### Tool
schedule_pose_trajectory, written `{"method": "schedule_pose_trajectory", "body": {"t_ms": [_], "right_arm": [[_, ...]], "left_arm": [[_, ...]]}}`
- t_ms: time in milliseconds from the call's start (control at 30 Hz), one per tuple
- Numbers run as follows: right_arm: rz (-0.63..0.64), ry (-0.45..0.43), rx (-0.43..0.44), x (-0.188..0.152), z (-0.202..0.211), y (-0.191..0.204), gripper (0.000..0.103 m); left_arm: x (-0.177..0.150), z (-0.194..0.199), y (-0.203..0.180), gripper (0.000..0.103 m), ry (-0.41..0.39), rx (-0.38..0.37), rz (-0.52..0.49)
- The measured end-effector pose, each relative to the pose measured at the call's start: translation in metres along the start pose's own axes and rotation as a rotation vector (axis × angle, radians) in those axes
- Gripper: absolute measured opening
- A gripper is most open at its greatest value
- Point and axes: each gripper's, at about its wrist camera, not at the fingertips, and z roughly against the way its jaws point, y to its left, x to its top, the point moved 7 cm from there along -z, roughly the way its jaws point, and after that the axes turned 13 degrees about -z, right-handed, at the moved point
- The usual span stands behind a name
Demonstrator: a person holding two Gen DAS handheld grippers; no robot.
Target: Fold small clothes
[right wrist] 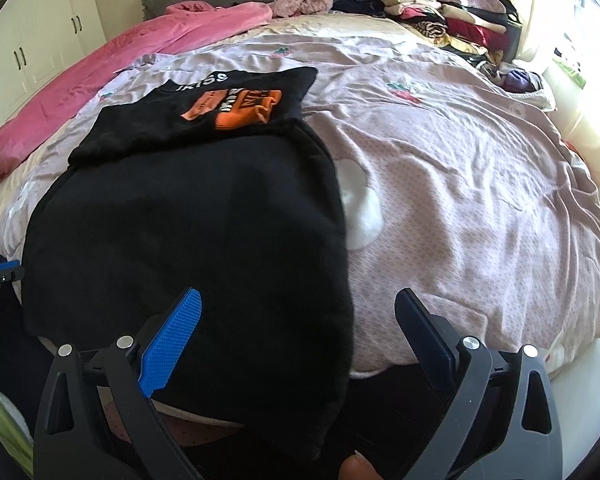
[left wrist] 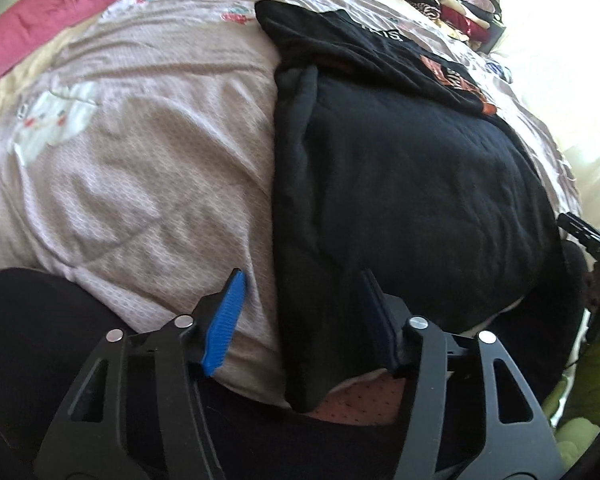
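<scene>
A black garment (left wrist: 404, 184) lies spread flat on the bed, its near edge hanging over the bed's front; it also shows in the right wrist view (right wrist: 188, 248). A folded black shirt with an orange print (right wrist: 236, 108) lies just beyond it, also in the left wrist view (left wrist: 364, 48). My left gripper (left wrist: 302, 276) is open and empty over the garment's left edge. My right gripper (right wrist: 298, 294) is open and empty over the garment's right edge. The left gripper's tip shows at the far left of the right wrist view (right wrist: 0, 274).
A pale pink patterned bedsheet (right wrist: 460, 184) covers the bed. A pink duvet (right wrist: 100, 80) lies along the left. Stacks of folded clothes (right wrist: 440, 12) sit at the back right near a bright window. White cupboards (right wrist: 40, 40) stand at the left.
</scene>
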Motion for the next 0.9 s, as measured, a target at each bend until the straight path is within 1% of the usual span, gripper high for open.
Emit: {"method": "schedule_pose_trajectory", "body": {"t_ms": [67, 167, 200, 233, 267, 300, 333, 367, 400, 467, 533, 567, 600, 633, 800, 833, 900], "right_arm": [[-0.016, -0.001, 0.007, 0.000, 0.003, -0.008, 0.097], [-0.021, 0.008, 0.017, -0.004, 0.004, -0.013, 0.095], [-0.021, 0.014, 0.024, -0.005, 0.004, -0.013, 0.092], [-0.019, 0.029, 0.030, -0.008, 0.002, -0.013, 0.087], [-0.016, 0.041, 0.032, -0.010, 0.000, -0.012, 0.074], [-0.010, 0.058, 0.036, -0.013, -0.002, -0.011, 0.065], [0.000, 0.075, 0.039, -0.016, -0.005, -0.010, 0.062], [0.010, 0.083, 0.037, -0.018, -0.006, -0.009, 0.056], [0.020, 0.091, 0.035, -0.020, -0.008, -0.007, 0.053], [0.030, 0.108, 0.029, -0.023, -0.013, -0.005, 0.052], [0.036, 0.122, 0.036, -0.026, -0.017, -0.005, 0.040], [0.042, 0.130, 0.047, -0.029, -0.019, -0.004, 0.028], [0.045, 0.125, 0.060, -0.029, -0.019, -0.002, 0.011], [0.043, 0.113, 0.091, -0.028, -0.015, 0.000, 0.008], [0.048, 0.025, 0.205, -0.013, 0.012, 0.012, 0.007], [0.040, 0.002, 0.226, -0.008, 0.020, 0.014, 0.007], [0.037, -0.030, 0.249, 0.001, 0.030, 0.017, 0.007]], "left_arm": [[-0.001, -0.002, -0.003, 0.043, 0.010, -0.024, 0.006], [-0.003, -0.006, -0.008, 0.043, 0.024, -0.040, 0.001], [-0.004, -0.007, -0.011, 0.043, 0.027, -0.042, -0.008], [-0.004, -0.007, -0.014, 0.042, 0.028, -0.046, -0.017], [-0.004, -0.008, -0.015, 0.040, 0.030, -0.048, -0.023], [-0.004, -0.008, -0.017, 0.039, 0.032, -0.044, -0.031], [-0.004, -0.009, -0.017, 0.039, 0.034, -0.043, -0.035], [-0.004, -0.011, -0.017, 0.039, 0.038, -0.042, -0.034], [-0.004, -0.012, -0.017, 0.039, 0.042, -0.043, -0.031], [-0.005, -0.014, -0.014, 0.039, 0.047, -0.051, -0.019], [-0.006, -0.016, -0.012, 0.039, 0.055, -0.054, -0.006], [-0.007, -0.017, -0.011, 0.039, 0.057, -0.059, 0.001], [-0.007, -0.018, -0.010, 0.039, 0.060, -0.063, 0.006], [-0.008, -0.018, -0.010, 0.039, 0.062, -0.067, 0.010], [-0.008, -0.021, -0.010, 0.039, 0.069, -0.069, 0.011], [-0.008, -0.021, -0.010, 0.037, 0.070, -0.064, 0.009], [-0.007, -0.022, -0.010, 0.022, 0.073, -0.044, 0.006]]}}
